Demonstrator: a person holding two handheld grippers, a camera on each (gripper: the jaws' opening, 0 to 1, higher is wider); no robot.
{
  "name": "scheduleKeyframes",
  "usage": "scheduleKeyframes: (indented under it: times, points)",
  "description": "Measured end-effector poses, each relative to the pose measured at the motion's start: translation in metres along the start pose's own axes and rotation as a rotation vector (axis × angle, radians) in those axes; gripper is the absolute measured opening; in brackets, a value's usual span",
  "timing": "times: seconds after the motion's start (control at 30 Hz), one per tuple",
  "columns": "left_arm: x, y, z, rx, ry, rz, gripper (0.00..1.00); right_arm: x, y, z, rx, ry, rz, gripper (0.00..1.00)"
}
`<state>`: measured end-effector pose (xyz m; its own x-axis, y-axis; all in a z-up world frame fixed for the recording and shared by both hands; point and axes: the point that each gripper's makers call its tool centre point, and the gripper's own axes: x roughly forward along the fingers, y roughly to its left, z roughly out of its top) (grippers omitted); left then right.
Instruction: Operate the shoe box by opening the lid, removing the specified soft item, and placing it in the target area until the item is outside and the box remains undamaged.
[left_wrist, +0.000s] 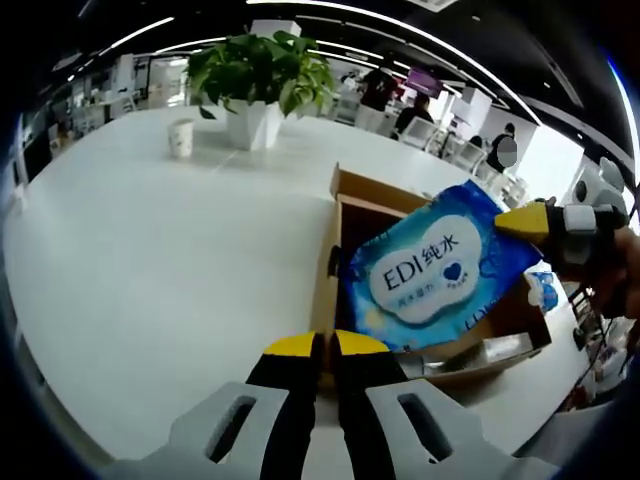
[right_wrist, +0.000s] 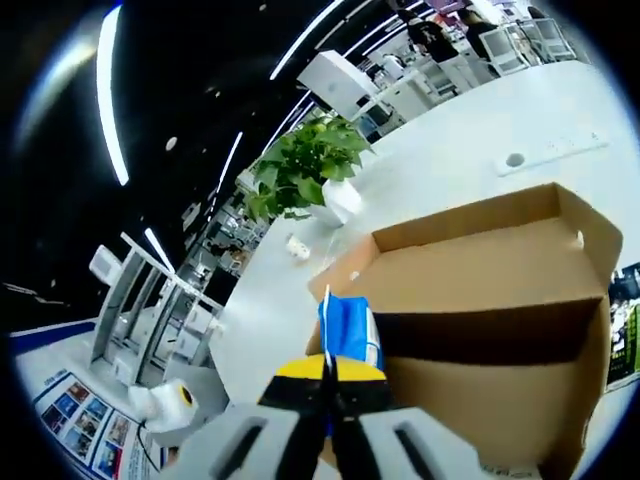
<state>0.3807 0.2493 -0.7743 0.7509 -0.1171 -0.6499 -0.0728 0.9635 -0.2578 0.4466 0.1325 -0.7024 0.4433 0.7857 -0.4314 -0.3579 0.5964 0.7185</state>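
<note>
At the bottom centre of the left gripper view, the left gripper (left_wrist: 322, 347) is seen with its yellow-tipped jaws pressed together on nothing, just at the near edge of the open shoe box (left_wrist: 350, 205). Directly beyond it, a blue wipes pack (left_wrist: 435, 270) is held up above the box, clamped at its right corner by the right gripper (left_wrist: 530, 222) entering from the right edge of the frame. The pack's white label is printed "EDI" with Chinese characters; the smaller print cannot be read. In the right gripper view, the same pack (right_wrist: 349, 330) is seen edge-on between the closed jaws of the right gripper (right_wrist: 328, 372), with the box lid (right_wrist: 500, 260) standing open behind. To the left of the box, the white table (left_wrist: 150, 250) lies broad and bare. Farther back, a paper cup (left_wrist: 181, 137) and a potted plant (left_wrist: 262, 80) are set at upper left.
</note>
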Motion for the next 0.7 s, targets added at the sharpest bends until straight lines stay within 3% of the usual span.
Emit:
scheduleKeyframes:
  times: [0.7]
  points:
    - [0.0,-0.002,0.001,-0.002,-0.004,-0.002,0.03,-0.016,0.02,0.019,-0.023,-0.03,0.055,0.0]
